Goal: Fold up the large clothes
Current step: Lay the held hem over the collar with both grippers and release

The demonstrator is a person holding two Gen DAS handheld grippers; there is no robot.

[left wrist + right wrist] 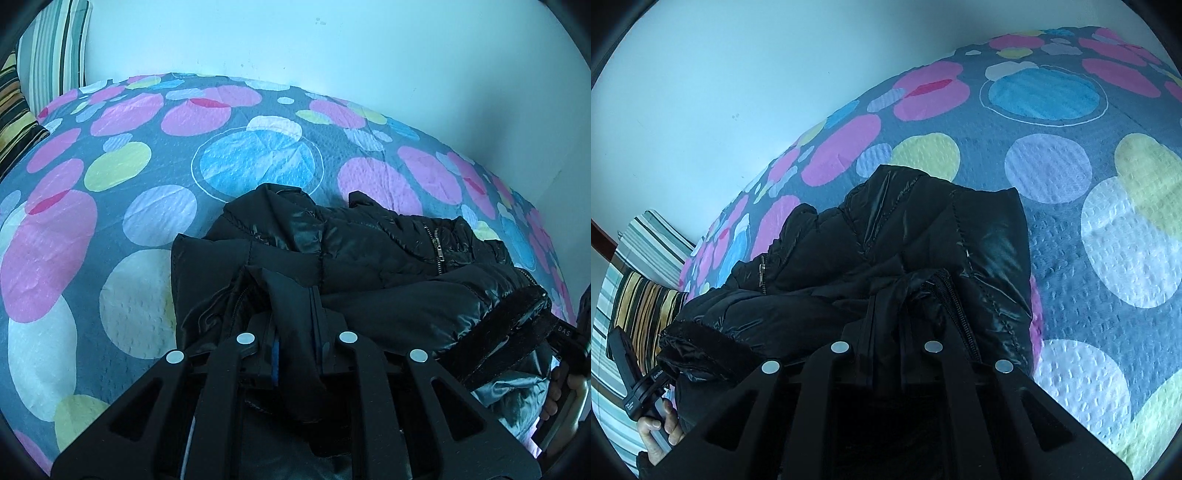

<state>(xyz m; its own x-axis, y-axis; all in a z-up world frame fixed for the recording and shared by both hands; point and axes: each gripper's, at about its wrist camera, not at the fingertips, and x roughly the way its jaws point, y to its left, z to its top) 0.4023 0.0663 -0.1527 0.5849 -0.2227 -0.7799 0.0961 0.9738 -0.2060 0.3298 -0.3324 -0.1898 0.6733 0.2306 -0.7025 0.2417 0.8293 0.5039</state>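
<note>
A shiny black puffer jacket [369, 251] lies bunched on the bed, its zip pocket facing up. My left gripper [295, 332] is shut on a fold of the jacket's near edge, with dark fabric pinched between its fingers. In the right wrist view the same jacket [905, 229] is heaped in front, and my right gripper [890, 332] is shut on a fold beside the main zip. The jacket's cuff [517, 325] drapes toward the right hand's tool. A hand [661, 428] holding the left tool shows at the lower left.
A grey bedspread [110, 184] with big pink, blue, yellow and white circles covers the bed. A pale wall [332, 44] runs along the far side. Striped pillows [51, 48] sit at the far left end; they show in the right wrist view as striped pillows [642, 306].
</note>
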